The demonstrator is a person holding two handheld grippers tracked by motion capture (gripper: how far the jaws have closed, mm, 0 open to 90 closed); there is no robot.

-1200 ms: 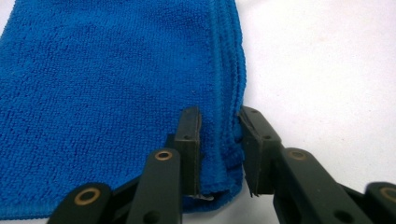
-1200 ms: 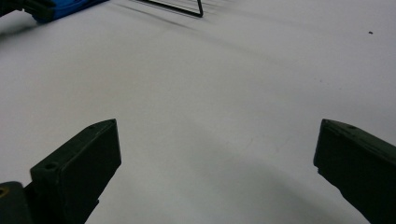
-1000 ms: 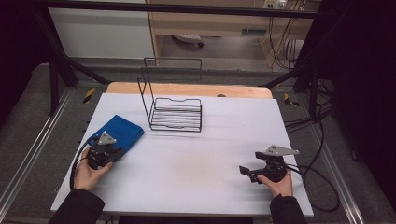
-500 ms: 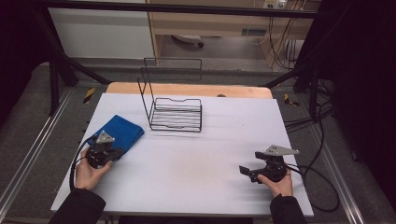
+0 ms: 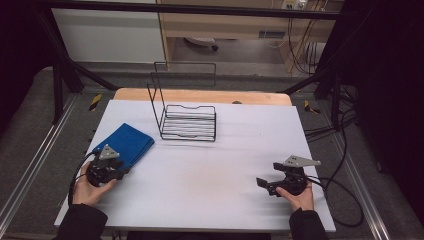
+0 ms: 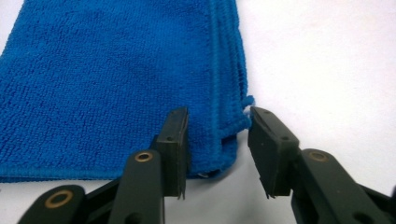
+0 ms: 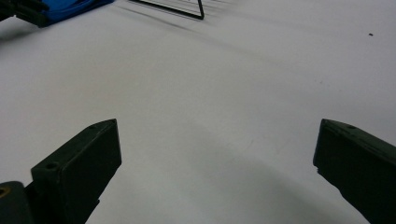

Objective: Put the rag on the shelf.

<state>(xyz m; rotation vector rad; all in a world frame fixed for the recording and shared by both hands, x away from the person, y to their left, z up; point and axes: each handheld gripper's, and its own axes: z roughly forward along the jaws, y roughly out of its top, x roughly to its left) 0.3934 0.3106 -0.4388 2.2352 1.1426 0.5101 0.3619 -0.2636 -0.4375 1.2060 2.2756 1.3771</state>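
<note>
A folded blue cloth (image 5: 125, 145) lies flat on the white table (image 5: 225, 150) at the left. My left gripper (image 5: 119, 167) sits at its near corner. In the left gripper view the cloth (image 6: 107, 79) reaches down between the jaws of the left gripper (image 6: 218, 123). Those jaws have just been opening and now stand apart, with the cloth's stitched corner loose in the gap. One fingertip (image 6: 175, 135) rests against the cloth and the other stands just off its edge. My right gripper (image 5: 264, 185) rests at the table's near right, open wide (image 7: 217, 135) over bare tabletop.
A black wire rack (image 5: 189, 120) with a tall back frame stands at the table's far middle, also seen as the rack's corner (image 7: 187, 9) in the right gripper view. A wooden board (image 5: 200, 95) runs along the far edge. Cables (image 5: 345, 200) trail off the right side.
The left gripper has drawn back slightly toward the person at the cloth's near corner. The cloth, the rack and the right gripper have stayed where they were.
</note>
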